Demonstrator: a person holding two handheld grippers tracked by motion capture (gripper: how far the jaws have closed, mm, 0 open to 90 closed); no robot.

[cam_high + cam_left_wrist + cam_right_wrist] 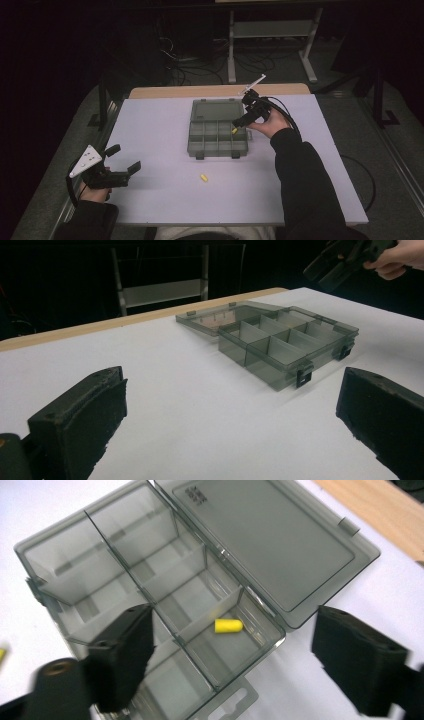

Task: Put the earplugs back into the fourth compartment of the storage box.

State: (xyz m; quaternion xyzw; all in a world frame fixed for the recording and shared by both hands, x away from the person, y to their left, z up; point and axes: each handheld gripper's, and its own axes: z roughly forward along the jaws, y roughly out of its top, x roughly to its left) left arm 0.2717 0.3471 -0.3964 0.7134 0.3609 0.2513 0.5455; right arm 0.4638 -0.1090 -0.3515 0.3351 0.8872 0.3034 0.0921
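A grey see-through compartment box (218,142) lies open mid-table, its lid (215,109) laid flat behind it. A yellow earplug (234,130) lies loose in a compartment on the box's right side, and in the right gripper view the earplug (228,625) rests on that compartment's floor. My right gripper (239,121) hangs just above that corner, and the right gripper (236,614) is open with nothing between its pads. A second yellow earplug (203,177) lies on the table in front of the box. My left gripper (124,158) rests open at the front left, away from the box (285,345).
The white table top (165,200) ends in a wooden strip (200,91) at the back. A metal frame (270,30) and cables stand on the dark floor beyond. The other compartments hold nothing that I can see.
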